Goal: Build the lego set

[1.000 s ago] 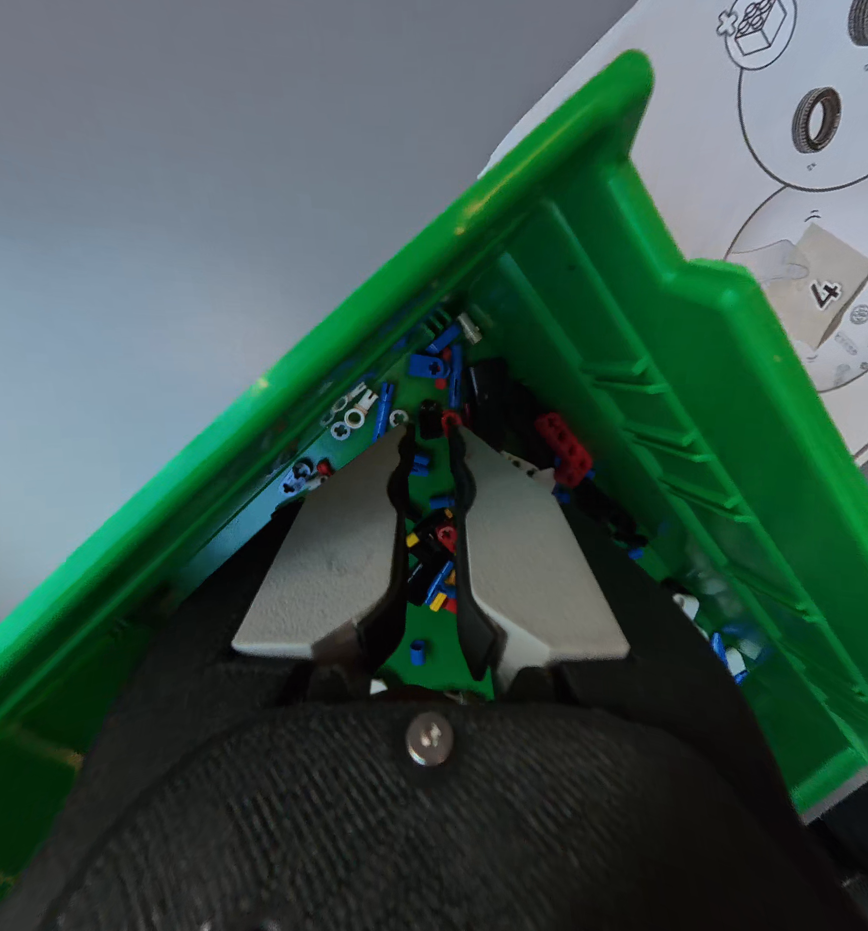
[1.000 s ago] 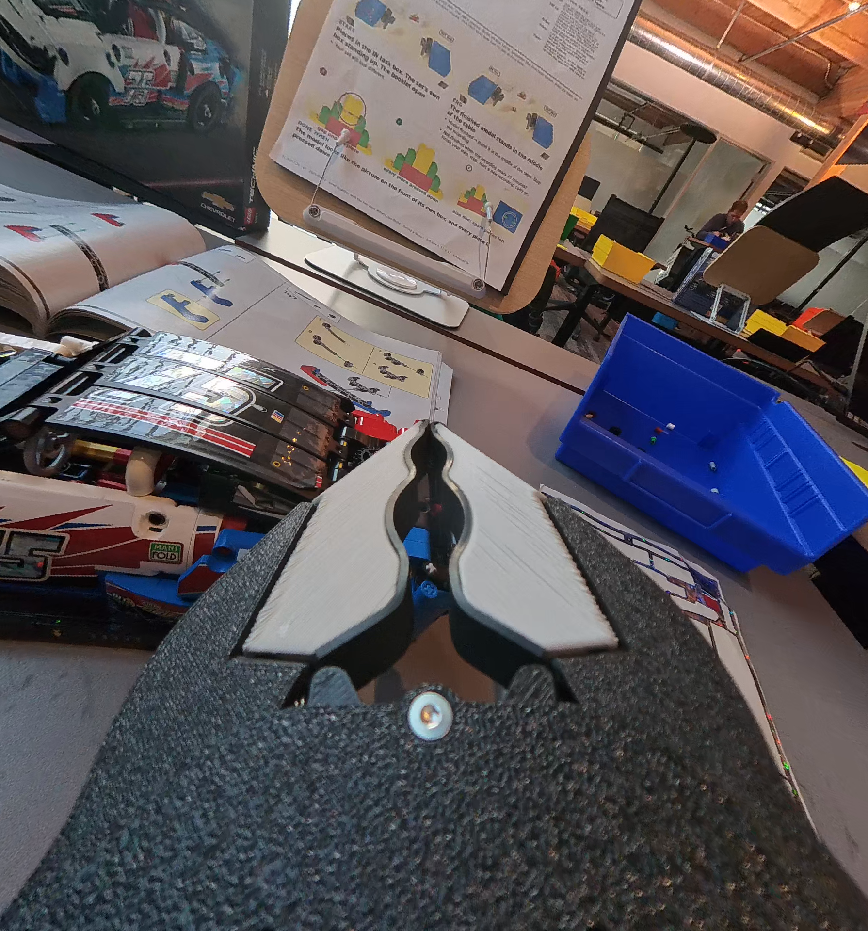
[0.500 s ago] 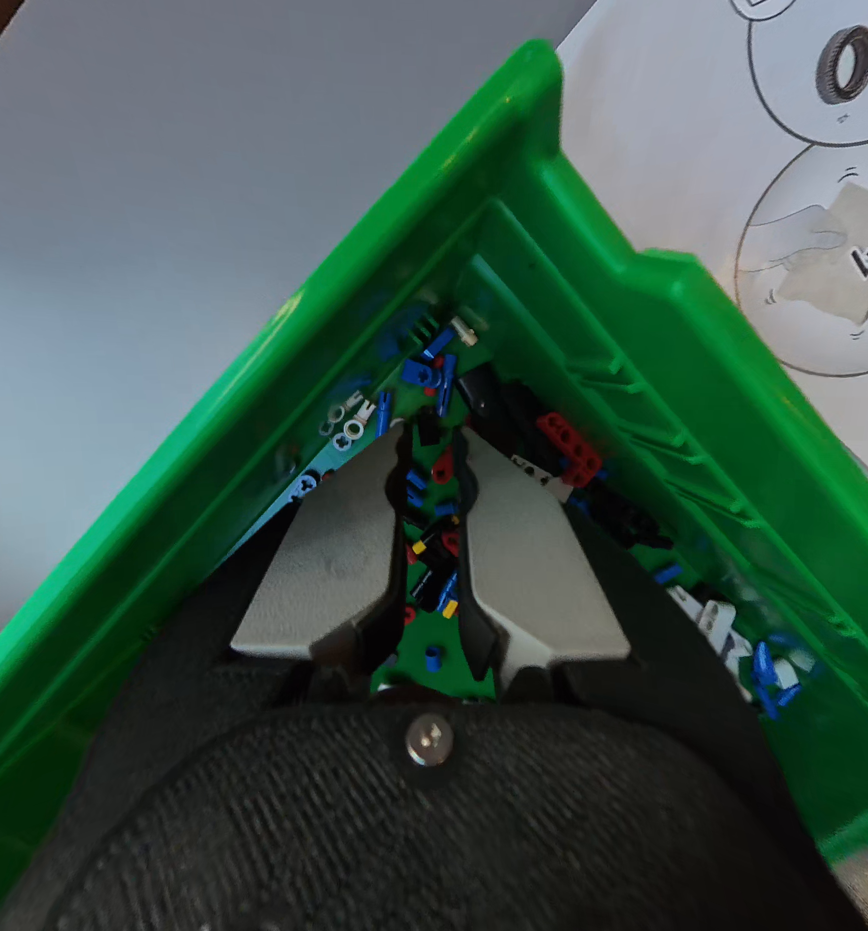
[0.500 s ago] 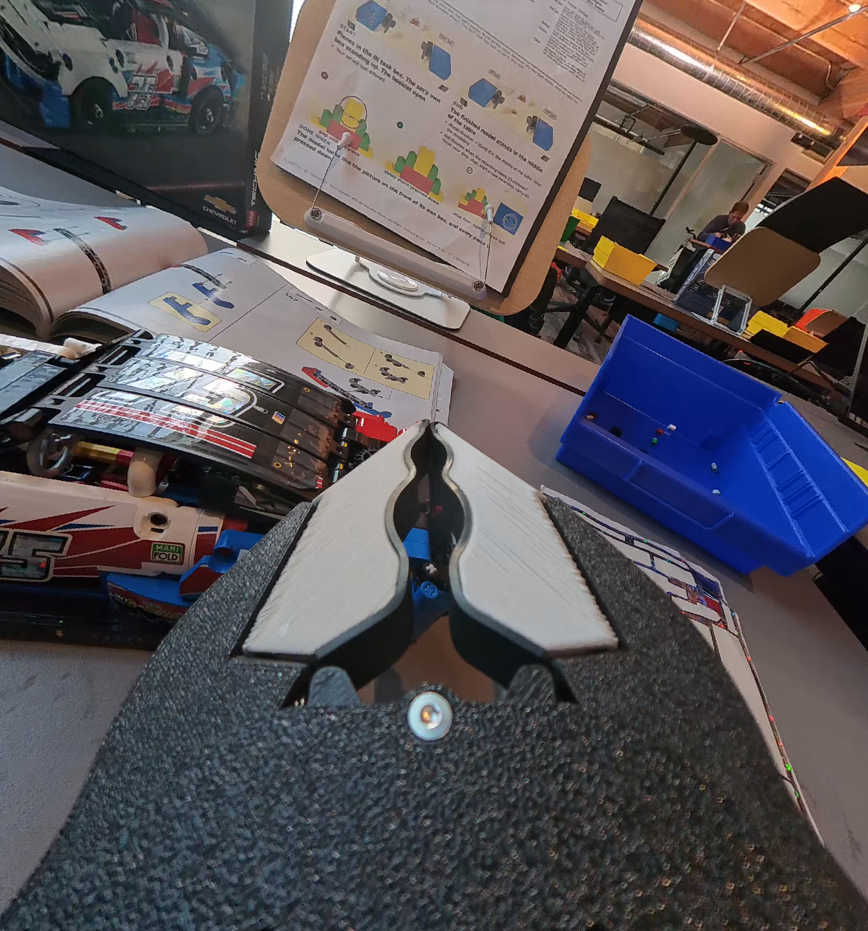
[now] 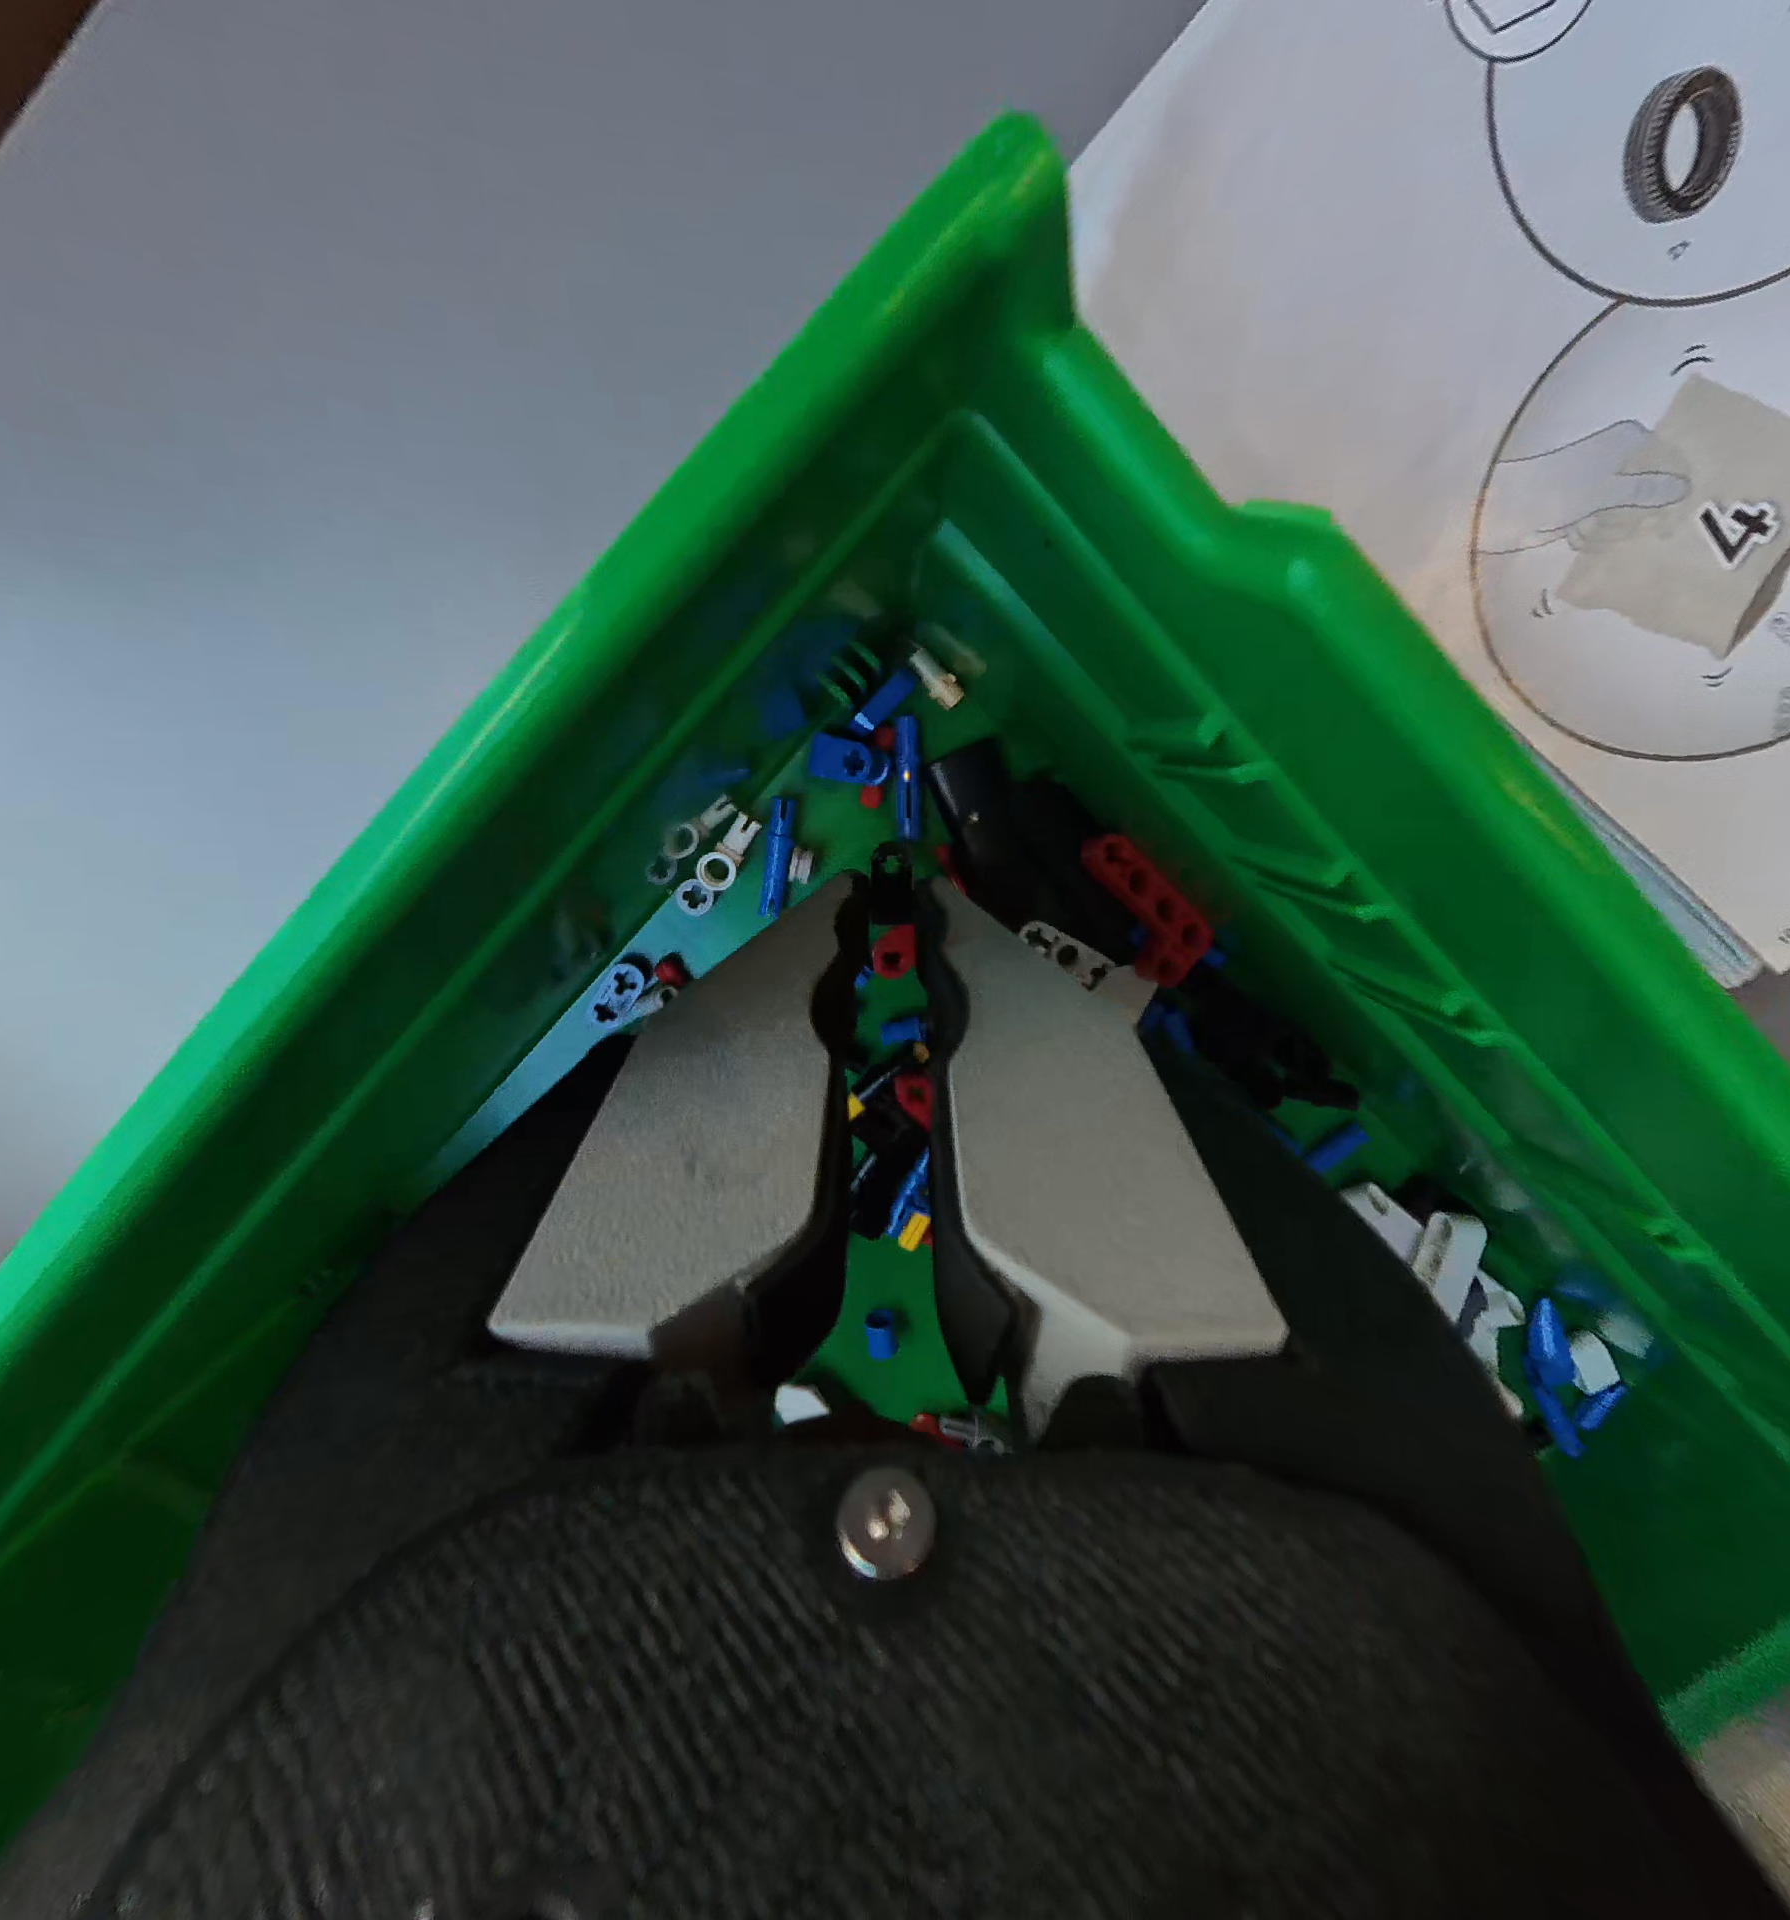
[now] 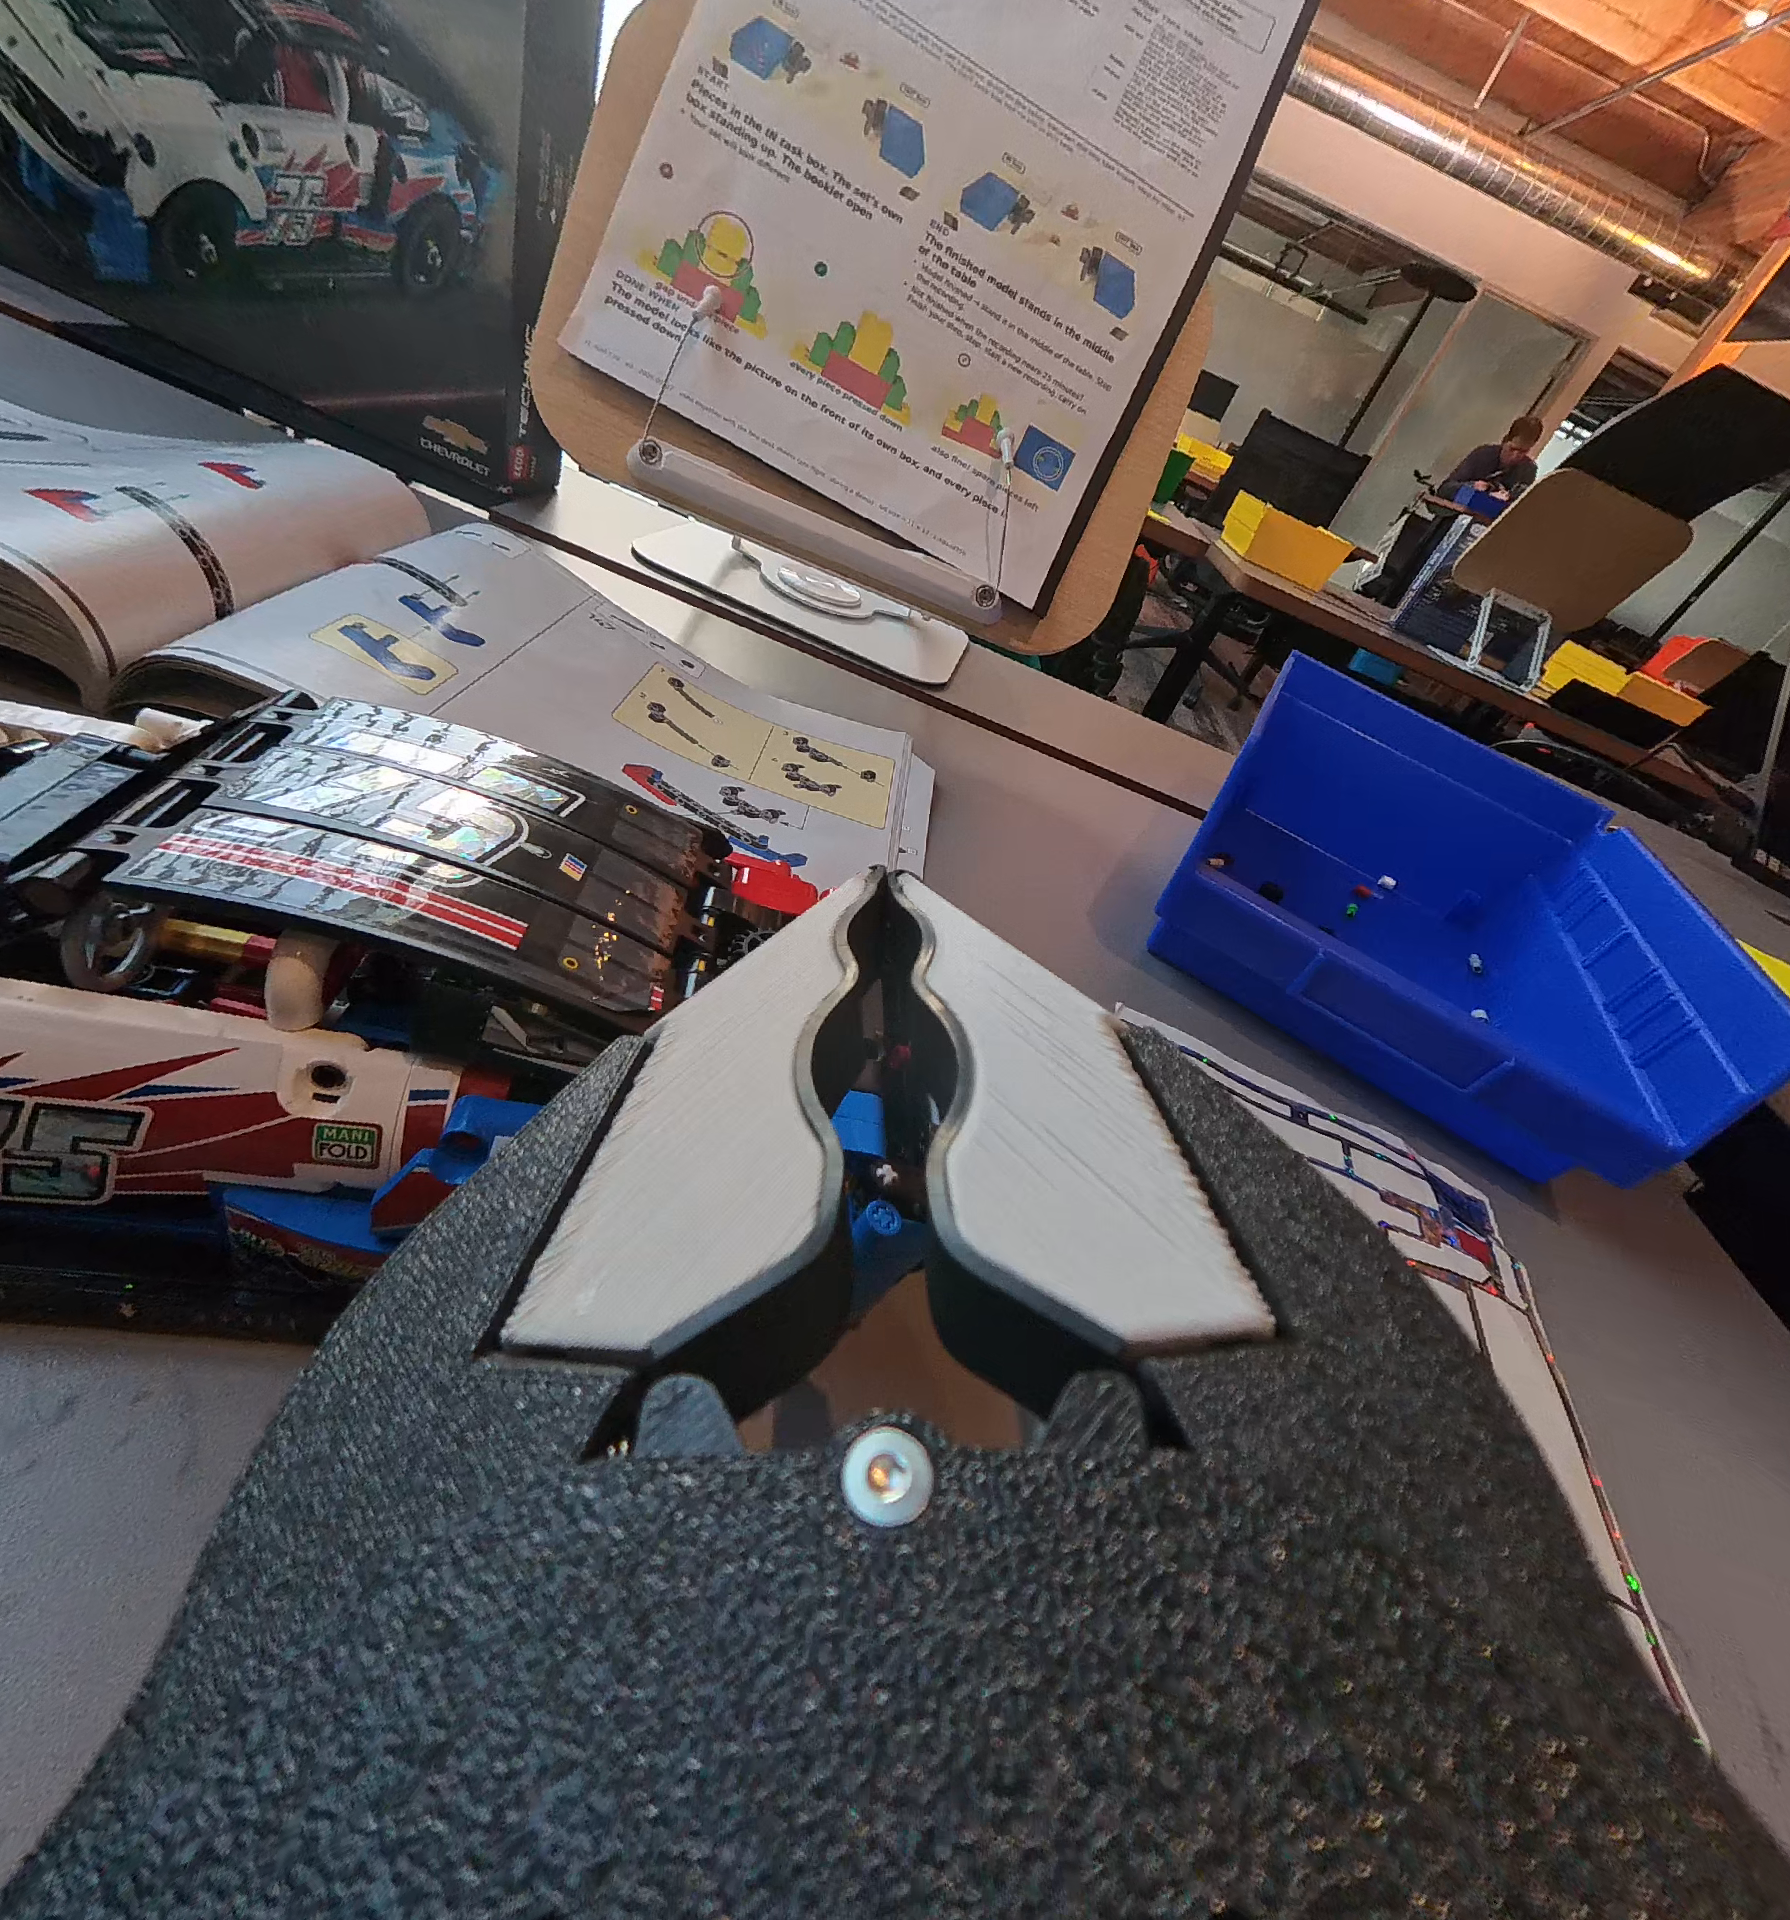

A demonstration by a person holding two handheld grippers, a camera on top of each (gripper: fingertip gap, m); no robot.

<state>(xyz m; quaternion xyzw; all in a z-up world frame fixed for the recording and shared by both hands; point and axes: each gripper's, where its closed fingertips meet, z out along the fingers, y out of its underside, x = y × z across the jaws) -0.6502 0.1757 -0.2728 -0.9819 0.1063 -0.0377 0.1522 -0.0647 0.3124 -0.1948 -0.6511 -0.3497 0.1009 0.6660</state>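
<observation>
My left gripper (image 5: 891,883) reaches into a green bin (image 5: 662,582) that holds several small blue, red, black and white lego pieces. Its jaws are nearly together, pinching a small black piece (image 5: 889,864) at the tips. A red piece (image 5: 893,951) lies just behind it between the fingers. My right gripper (image 6: 886,881) is shut, tips touching, and hovers by the front of the partly built lego race car (image 6: 278,935). Something thin and dark shows in the gap between its fingers; I cannot tell what it is.
A white instruction page (image 5: 1493,364) lies beside the green bin. An open instruction booklet (image 6: 517,665), the set's box (image 6: 247,208), a sheet on a stand (image 6: 922,291), a blue bin (image 6: 1473,935) with a few pieces and a sticker sheet (image 6: 1431,1226) surround the car. Left tips to right tips: about 60 cm.
My left gripper's jaws have narrowed onto the black piece and the green bin has shifted slightly in view. My right gripper has stayed still.
</observation>
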